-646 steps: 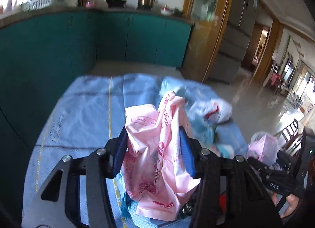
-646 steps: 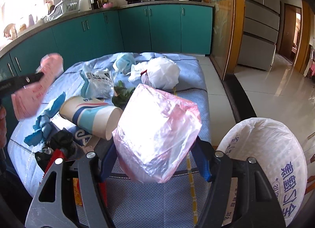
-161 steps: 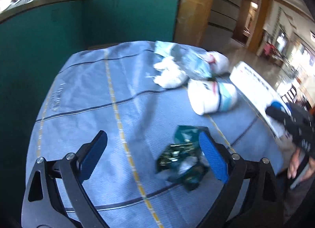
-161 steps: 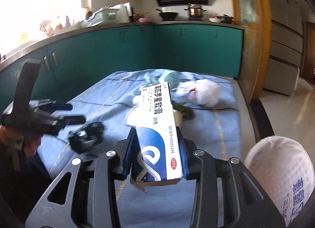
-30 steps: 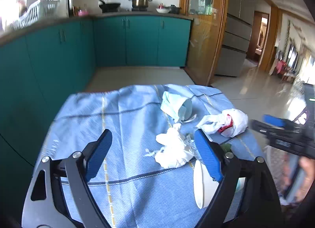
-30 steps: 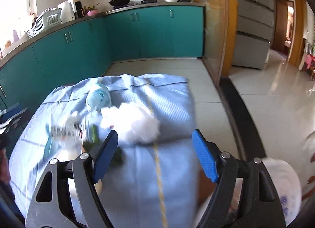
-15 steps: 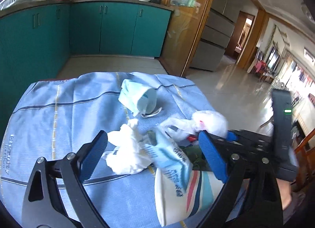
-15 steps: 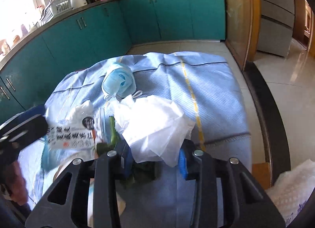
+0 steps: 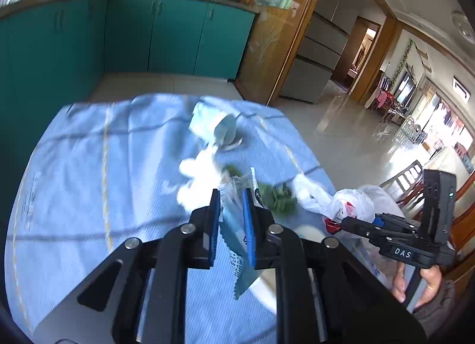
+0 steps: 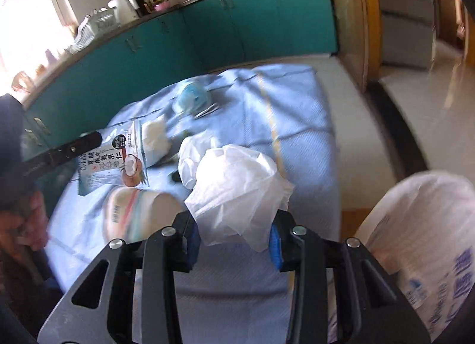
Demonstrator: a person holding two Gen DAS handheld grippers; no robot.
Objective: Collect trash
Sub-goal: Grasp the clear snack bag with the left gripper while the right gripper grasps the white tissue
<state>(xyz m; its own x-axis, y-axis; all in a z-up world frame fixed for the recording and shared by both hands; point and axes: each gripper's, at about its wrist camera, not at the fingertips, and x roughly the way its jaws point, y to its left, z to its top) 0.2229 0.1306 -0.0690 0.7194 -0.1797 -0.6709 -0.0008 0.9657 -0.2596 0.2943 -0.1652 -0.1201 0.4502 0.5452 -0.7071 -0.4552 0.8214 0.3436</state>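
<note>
From the left wrist view, the left gripper has just closed its jaws, and they now pinch a blue-and-white snack wrapper that hangs down between the blue pads; beyond it on the blue-clothed desk lie a crumpled white tissue, a scrap of green leaves and a blue face mask farther back; to the right, the right gripper grips a white plastic bag, a hand below it.

From the right wrist view, the right gripper has its jaws pressed in on the white plastic bag, which bulges up between the pads; to the left a paper cup lies on its side on the desk, blurred, so its print is hard to read; above it the snack wrapper hangs from the left gripper; the tissue sits just beside the wrapper and the face mask lies farther back; a large white trash sack stands off the desk's right edge.
</note>
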